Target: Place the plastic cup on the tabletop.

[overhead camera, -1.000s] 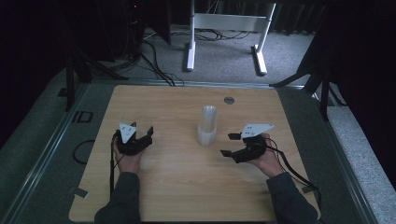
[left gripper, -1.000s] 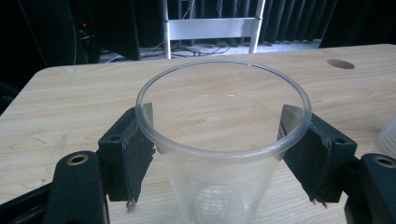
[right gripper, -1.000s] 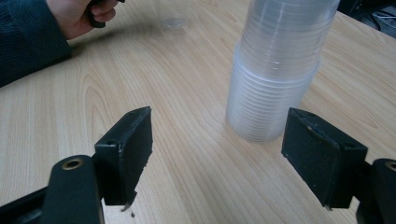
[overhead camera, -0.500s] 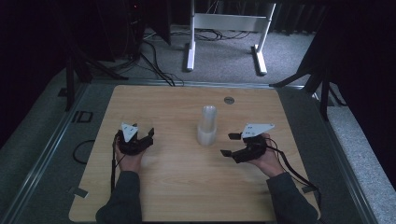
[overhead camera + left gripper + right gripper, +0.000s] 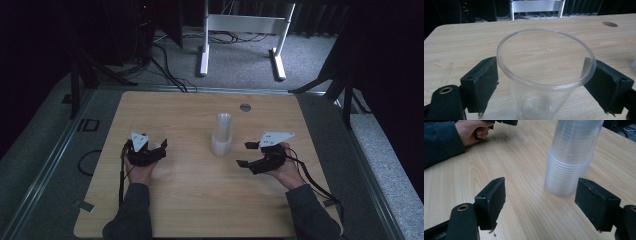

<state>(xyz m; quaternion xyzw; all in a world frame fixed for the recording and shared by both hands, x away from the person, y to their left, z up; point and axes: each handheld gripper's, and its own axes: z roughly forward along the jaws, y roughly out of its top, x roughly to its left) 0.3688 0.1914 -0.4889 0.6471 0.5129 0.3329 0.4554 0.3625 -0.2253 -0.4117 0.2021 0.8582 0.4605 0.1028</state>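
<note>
A single clear plastic cup (image 5: 544, 75) stands upright on the wooden table (image 5: 190, 200). My left gripper (image 5: 546, 82) has it between its jaws. These jaws have just been opening; the black pads (image 5: 482, 82) now sit beside the round, unsqueezed rim. In the high view the left gripper (image 5: 161, 148) is at the table's left. A tall stack of clear cups (image 5: 221, 135) stands mid-table. My right gripper (image 5: 246, 154) is open just right of it. In the right gripper view the stack (image 5: 571, 157) rises beyond the gripper (image 5: 541, 202), nothing between its fingers.
A round hole (image 5: 245, 107) is set in the tabletop behind the stack. A white metal frame (image 5: 240, 25) and cables lie on the floor beyond the far edge. The other hand (image 5: 474, 131) shows at the top left of the right gripper view.
</note>
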